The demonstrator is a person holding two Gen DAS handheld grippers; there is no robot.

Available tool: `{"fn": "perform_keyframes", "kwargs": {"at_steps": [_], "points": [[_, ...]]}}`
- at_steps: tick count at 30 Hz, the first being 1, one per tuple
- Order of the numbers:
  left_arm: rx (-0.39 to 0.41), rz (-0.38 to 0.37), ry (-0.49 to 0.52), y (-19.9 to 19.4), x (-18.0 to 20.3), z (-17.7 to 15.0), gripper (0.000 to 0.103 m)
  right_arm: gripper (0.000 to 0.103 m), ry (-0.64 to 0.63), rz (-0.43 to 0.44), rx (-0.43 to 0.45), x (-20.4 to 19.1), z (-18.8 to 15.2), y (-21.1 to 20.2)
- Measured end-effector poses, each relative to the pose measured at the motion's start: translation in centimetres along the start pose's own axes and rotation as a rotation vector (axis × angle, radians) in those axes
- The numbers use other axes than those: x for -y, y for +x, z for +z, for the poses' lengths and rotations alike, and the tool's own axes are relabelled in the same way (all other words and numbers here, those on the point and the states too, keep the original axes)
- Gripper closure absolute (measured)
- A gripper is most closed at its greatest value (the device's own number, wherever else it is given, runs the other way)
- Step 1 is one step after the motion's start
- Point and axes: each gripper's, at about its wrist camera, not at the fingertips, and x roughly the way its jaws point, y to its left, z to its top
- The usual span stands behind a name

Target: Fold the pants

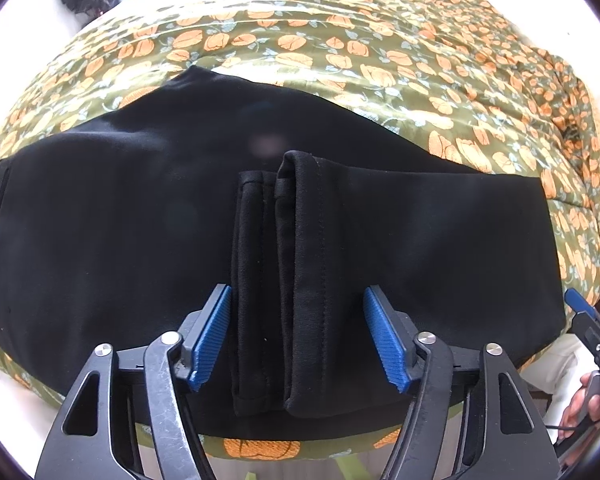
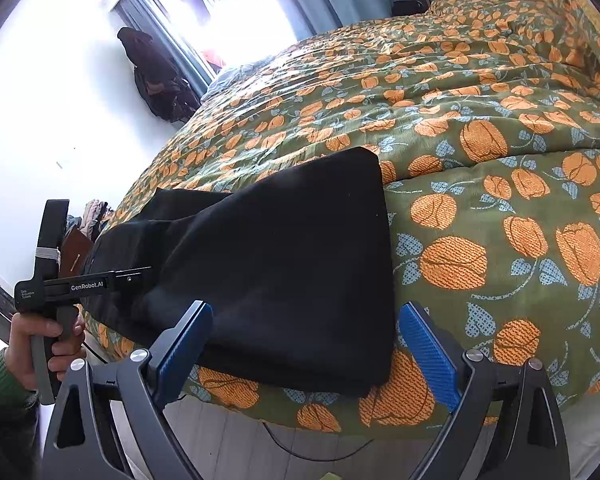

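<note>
Black pants (image 1: 100,220) lie folded across the near edge of the bed. Their two leg hems (image 1: 284,280) lie doubled back on top, running away from me. My left gripper (image 1: 296,290) stands open astride these hems; the left pad (image 1: 210,336) is close beside them and the right pad (image 1: 384,340) is clearly apart. In the right wrist view my right gripper (image 2: 306,308) is open over the folded right end of the pants (image 2: 300,260), its pads spread wide and touching nothing. A hand in a green sleeve (image 2: 0,376) holds the left gripper's handle (image 2: 52,240).
The bed wears a green cover with orange flowers (image 2: 480,200), rumpled at the far right. The bed's edge and pale floor (image 2: 240,440) lie just below the pants. Dark clothes hang by a bright window (image 2: 152,76). One blue finger of the right gripper (image 1: 578,302) shows at the left view's right edge.
</note>
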Motion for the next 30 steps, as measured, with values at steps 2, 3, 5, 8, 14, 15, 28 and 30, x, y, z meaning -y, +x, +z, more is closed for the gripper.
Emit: {"fn": "perform_keyframes", "kwargs": {"at_steps": [2, 3, 5, 8, 14, 15, 28, 30], "points": [[0.000, -0.003, -0.008, 0.0, -0.2, 0.0, 0.043, 0.009, 0.000, 0.000, 0.002, 0.0, 0.1, -0.1], [0.000, -0.003, -0.010, 0.0, -0.2, 0.0, 0.045, 0.009, -0.001, 0.000, 0.004, 0.0, 0.1, -0.1], [0.001, -0.009, -0.014, -0.1, -0.4, 0.0, 0.057, 0.009, -0.004, 0.001, 0.007, 0.0, 0.1, -0.1], [0.006, 0.004, -0.006, -0.2, -0.3, 0.0, 0.077, 0.009, -0.005, 0.001, 0.005, 0.0, 0.1, 0.0], [0.052, 0.021, 0.042, -1.4, 0.2, -0.1, 0.096, 0.009, -0.007, -0.001, 0.012, 0.0, 0.1, -0.1], [0.062, 0.022, 0.052, -1.8, 0.4, -0.1, 0.096, 0.009, -0.008, -0.002, 0.015, 0.0, 0.2, -0.2], [0.152, -0.031, 0.084, -6.4, 1.7, 1.4, 0.097, 0.009, 0.000, -0.008, 0.044, 0.2, 0.5, -0.8], [0.159, -0.030, 0.093, -6.8, 1.8, 1.5, 0.097, 0.009, -0.003, -0.008, 0.047, 0.2, 0.5, -0.9]]}}
